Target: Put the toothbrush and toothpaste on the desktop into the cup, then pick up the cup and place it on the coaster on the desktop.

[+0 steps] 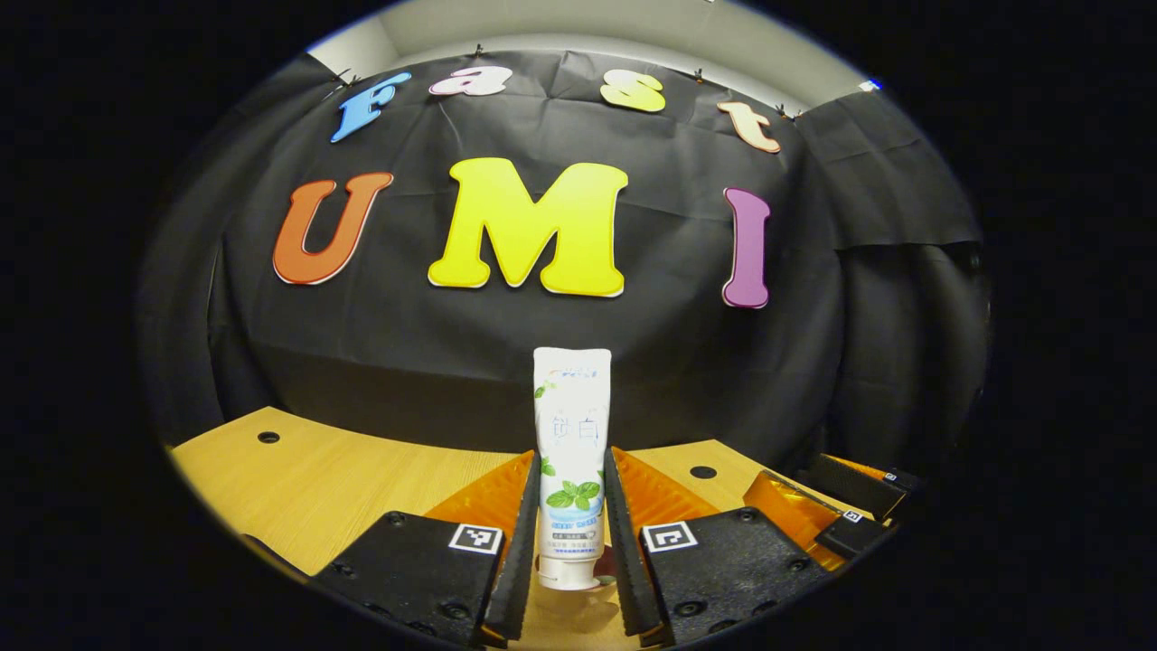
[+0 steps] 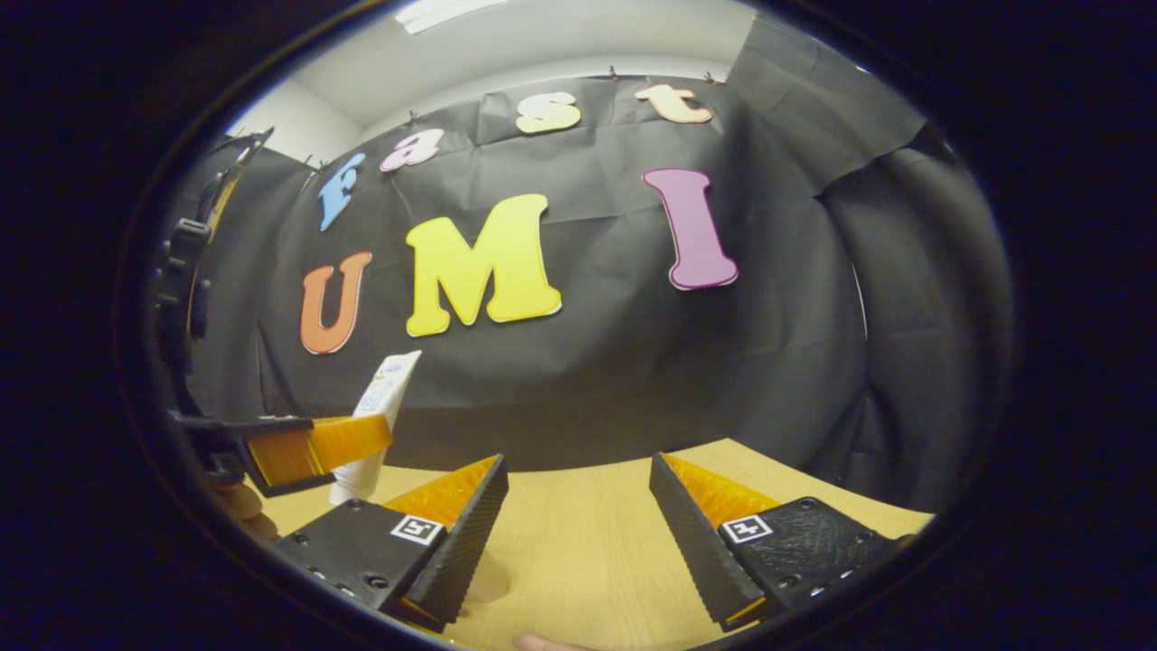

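Your left gripper (image 1: 571, 542) clamps the toothpaste (image 1: 570, 452) upright, cap down, above the desktop (image 1: 362, 479). Your right gripper (image 2: 578, 533) gapes wide, holding nothing.

My left camera sits low over the desk (image 1: 362, 470), facing the back wall; my right camera looks likewise, sharing desk, wall and toothpaste (image 2: 384, 398).

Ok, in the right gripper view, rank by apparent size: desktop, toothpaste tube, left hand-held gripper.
1. Desktop, largest by far.
2. and 3. Toothpaste tube and left hand-held gripper: they look alike in extent. The gripper is cut off at the view's edge and covers part of the tube, so no ranking between them.
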Demonstrator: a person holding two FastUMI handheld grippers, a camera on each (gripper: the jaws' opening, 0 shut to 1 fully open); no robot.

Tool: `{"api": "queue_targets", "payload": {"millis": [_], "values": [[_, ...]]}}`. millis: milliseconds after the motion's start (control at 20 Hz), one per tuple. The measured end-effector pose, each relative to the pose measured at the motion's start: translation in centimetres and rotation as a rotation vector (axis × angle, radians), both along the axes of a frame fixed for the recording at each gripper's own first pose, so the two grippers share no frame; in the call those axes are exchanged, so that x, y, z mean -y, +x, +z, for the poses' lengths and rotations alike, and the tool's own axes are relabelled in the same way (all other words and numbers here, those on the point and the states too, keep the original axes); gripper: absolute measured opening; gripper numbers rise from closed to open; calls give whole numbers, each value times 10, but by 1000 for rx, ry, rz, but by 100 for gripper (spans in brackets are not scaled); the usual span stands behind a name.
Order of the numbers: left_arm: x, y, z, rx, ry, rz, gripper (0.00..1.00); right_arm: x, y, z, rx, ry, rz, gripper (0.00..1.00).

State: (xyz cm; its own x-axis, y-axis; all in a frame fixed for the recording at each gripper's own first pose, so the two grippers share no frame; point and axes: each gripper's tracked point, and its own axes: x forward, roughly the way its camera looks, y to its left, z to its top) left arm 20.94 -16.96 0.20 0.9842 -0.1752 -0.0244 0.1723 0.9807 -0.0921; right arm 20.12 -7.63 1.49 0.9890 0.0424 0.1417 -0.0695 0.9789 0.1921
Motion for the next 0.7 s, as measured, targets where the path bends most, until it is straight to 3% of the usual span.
{"api": "queue_targets", "payload": {"millis": [200,250,300,700], "values": [[2,1,-10,-36,19,0,43,0,-1,1,-4,40,24,96],[5,1,-10,-40,16,-11,39,2,-1,1,-4,48,26,96],[7,-1,-10,-44,15,-18,44,3,0,0,-6,55,25,96],[2,-1,-11,-43,1,-12,46,2,2,-4,-24,47,24,96]]}}
